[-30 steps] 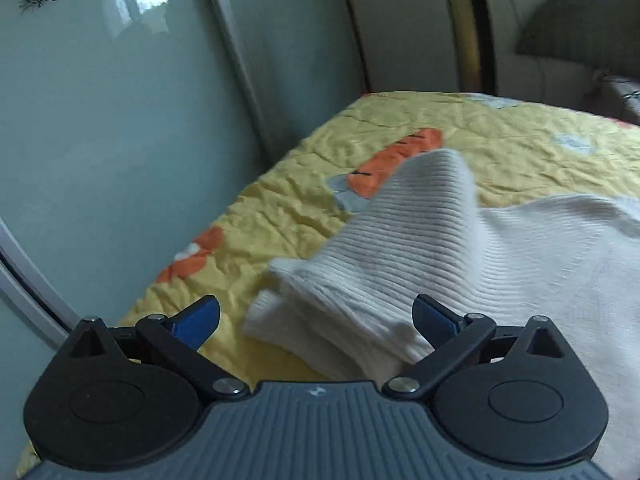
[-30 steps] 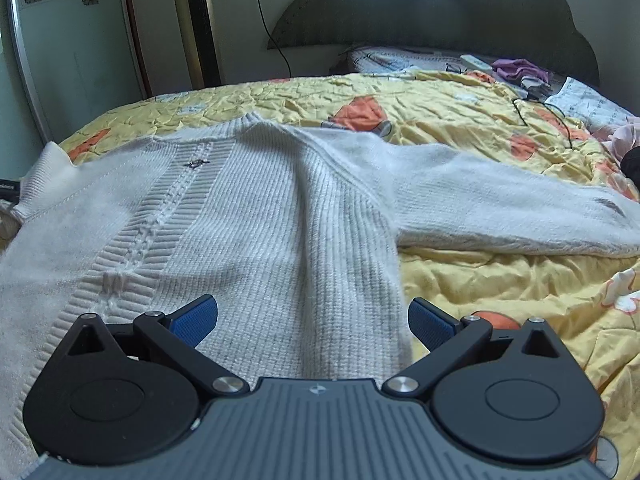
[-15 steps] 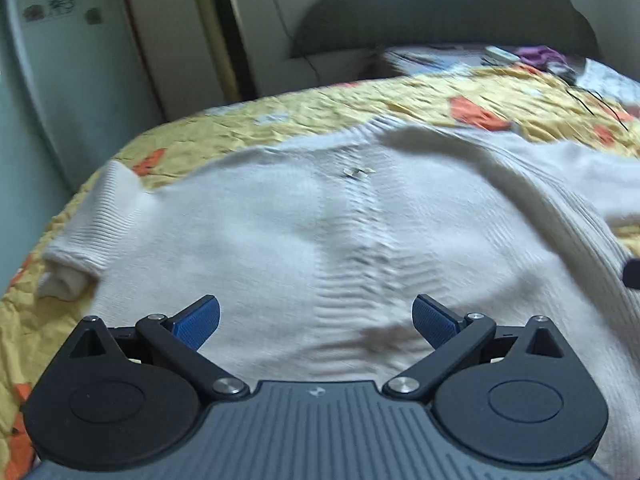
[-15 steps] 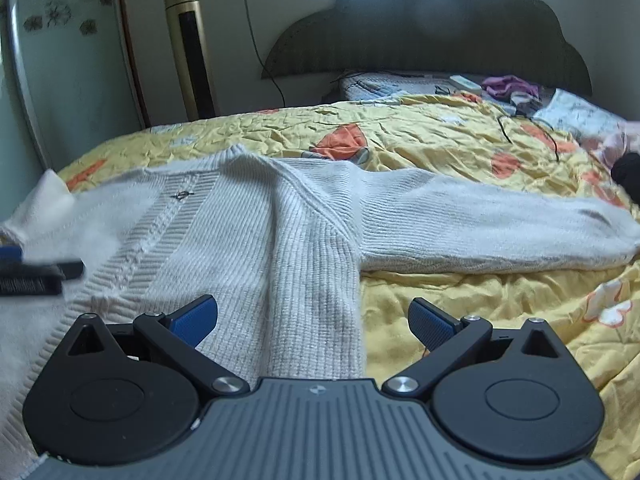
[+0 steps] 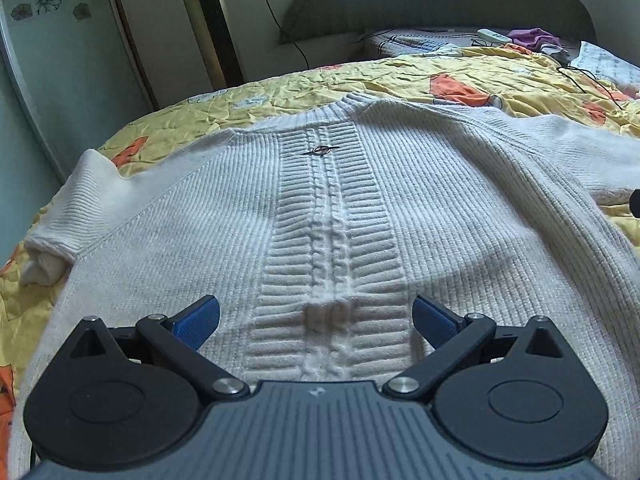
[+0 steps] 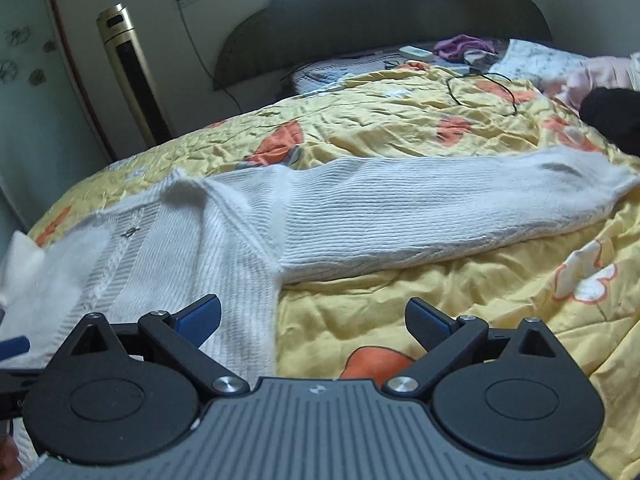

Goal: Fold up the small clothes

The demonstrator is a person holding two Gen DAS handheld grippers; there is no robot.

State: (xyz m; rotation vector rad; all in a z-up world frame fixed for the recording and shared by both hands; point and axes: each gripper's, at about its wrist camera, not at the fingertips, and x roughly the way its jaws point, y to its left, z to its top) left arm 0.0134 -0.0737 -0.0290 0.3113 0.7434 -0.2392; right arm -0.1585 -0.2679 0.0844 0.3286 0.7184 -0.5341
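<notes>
Left hand-held gripper (image 5: 316, 322) swung off folded left cuff, now centred low over sweater (image 5: 440, 208) body, jaws wide, empty. Right hand-held gripper (image 6: 312, 320) drifted to sweater's right edge, jaws wide, empty. Sweater flat, front up, on bed (image 6: 400, 120); right sleeve (image 6: 440, 216) stretched out sideways. Step looks like: left sleeve in, right sleeve pending. Next: right gripper reaches far cuff, pinches, carries across chest.
</notes>
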